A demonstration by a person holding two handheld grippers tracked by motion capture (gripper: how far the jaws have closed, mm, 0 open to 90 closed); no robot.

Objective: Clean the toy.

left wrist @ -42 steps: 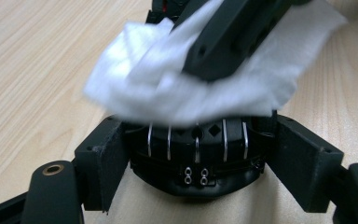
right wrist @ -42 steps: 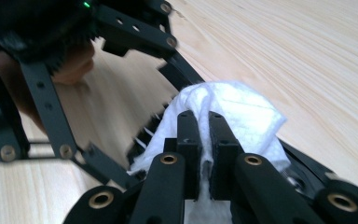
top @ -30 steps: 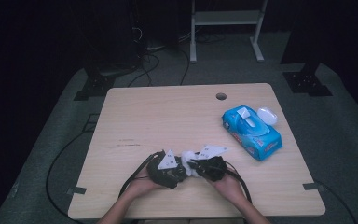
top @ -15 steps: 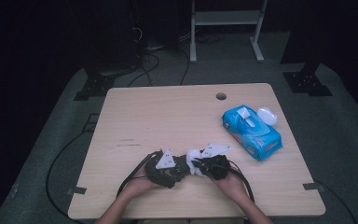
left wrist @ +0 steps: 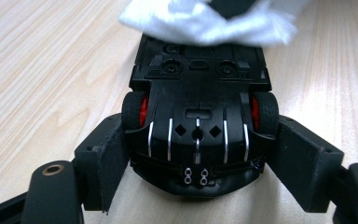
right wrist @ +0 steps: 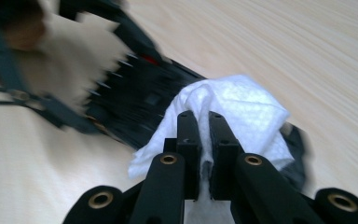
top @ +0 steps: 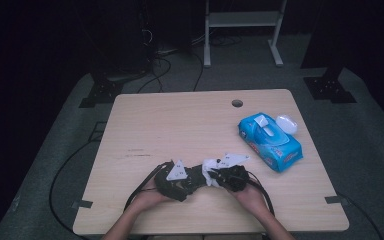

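A: Toy car, black, red wheel hubs, upside down at the table's 6 o'clock edge. Rigid plastic, likely light; left gripper clamps its flanks by the wheels.

B: Wet wipe, white, soft, limp. Right gripper is clenched on a fold, pressing it to the car's 12 o'clock end.

A: Hold by the flanks; the wheels roll.

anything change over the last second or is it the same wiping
Little has visibly changed. The right gripper stays shut on the white wipe and has shifted only slightly against the underside of the black toy car. The left gripper keeps the car clamped in place. The blue wipes pack has not moved.
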